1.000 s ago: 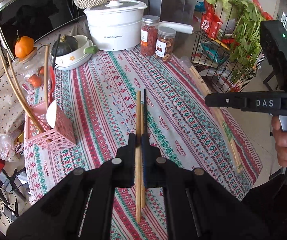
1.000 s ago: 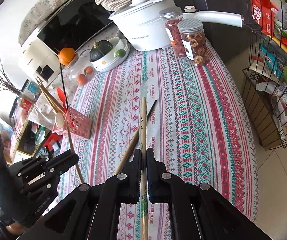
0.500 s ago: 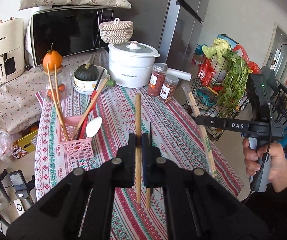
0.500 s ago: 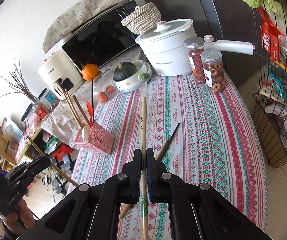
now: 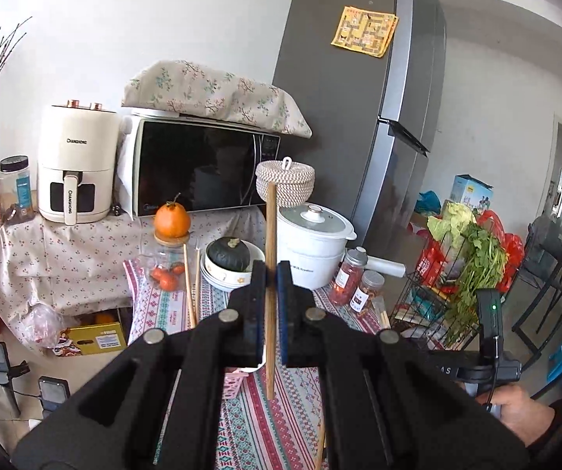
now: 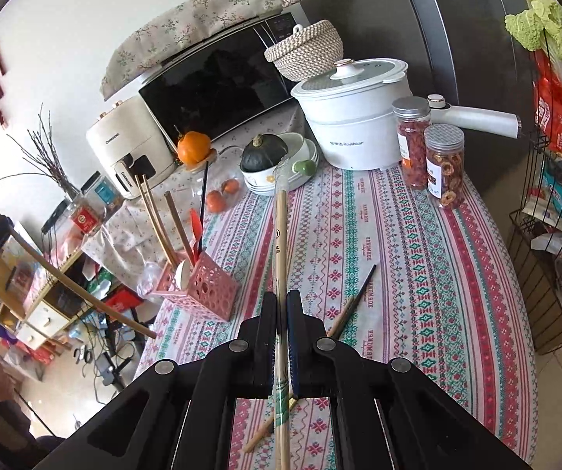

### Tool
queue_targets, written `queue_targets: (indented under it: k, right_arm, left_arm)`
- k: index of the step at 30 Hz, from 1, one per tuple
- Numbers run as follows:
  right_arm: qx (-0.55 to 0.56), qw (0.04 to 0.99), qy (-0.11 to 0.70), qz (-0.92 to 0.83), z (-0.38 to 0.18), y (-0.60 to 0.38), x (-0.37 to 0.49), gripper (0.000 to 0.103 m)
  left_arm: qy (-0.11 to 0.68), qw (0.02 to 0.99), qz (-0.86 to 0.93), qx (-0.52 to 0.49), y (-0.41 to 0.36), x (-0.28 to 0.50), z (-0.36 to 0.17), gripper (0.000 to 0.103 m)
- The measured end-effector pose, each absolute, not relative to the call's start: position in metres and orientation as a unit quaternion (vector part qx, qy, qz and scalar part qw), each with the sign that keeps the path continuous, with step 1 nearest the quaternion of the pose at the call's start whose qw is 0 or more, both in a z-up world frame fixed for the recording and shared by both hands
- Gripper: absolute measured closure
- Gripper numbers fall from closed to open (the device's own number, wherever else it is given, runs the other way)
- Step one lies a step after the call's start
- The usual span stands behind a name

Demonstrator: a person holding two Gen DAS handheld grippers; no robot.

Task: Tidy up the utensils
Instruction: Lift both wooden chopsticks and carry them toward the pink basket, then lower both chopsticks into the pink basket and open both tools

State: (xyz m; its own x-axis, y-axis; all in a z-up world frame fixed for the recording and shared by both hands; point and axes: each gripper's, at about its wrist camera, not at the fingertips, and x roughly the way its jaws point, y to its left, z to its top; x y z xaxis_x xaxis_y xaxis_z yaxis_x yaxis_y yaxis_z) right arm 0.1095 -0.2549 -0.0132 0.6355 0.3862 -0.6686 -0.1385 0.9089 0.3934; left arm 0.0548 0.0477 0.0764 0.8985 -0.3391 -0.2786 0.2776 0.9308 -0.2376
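Jaws of the left gripper (image 5: 271, 274) were pinched on a wooden chopstick (image 5: 270, 235), which stood nearly upright in its view, tip against the woven lidded basket (image 5: 285, 180). Jaws of the right gripper (image 6: 280, 305) were clamped on a pale bamboo chopstick (image 6: 280, 235) pointing toward the squash bowl (image 6: 281, 160).

Against one second before: the left view had swung from looking down at the table (image 6: 418, 274) to looking level at the microwave (image 5: 202, 168) and fridge (image 5: 343, 117); the right view tilted up less.

From the right wrist, the pink utensil holder (image 6: 202, 286) sat at the table's left edge with chopsticks and a spoon in it. One dark-tipped chopstick (image 6: 353, 301) lay loose on the cloth. A white pot (image 6: 355, 117) and two jars (image 6: 433, 149) stood at the far side.
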Motion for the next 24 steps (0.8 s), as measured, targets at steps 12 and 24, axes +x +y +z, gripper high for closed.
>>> queue_targets:
  k: [12, 24]
  right_arm:
    - [0.142, 0.893, 0.403, 0.144, -0.020, -0.244, 0.110, 0.098]
    - [0.139, 0.904, 0.378, 0.144, -0.017, -0.234, 0.104, 0.098]
  left_arm:
    - [0.134, 0.984, -0.083, -0.081, 0.049, 0.097, 0.038, 0.097]
    - [0.218, 0.971, -0.072, -0.062, 0.048, 0.136, 0.000, 0.096]
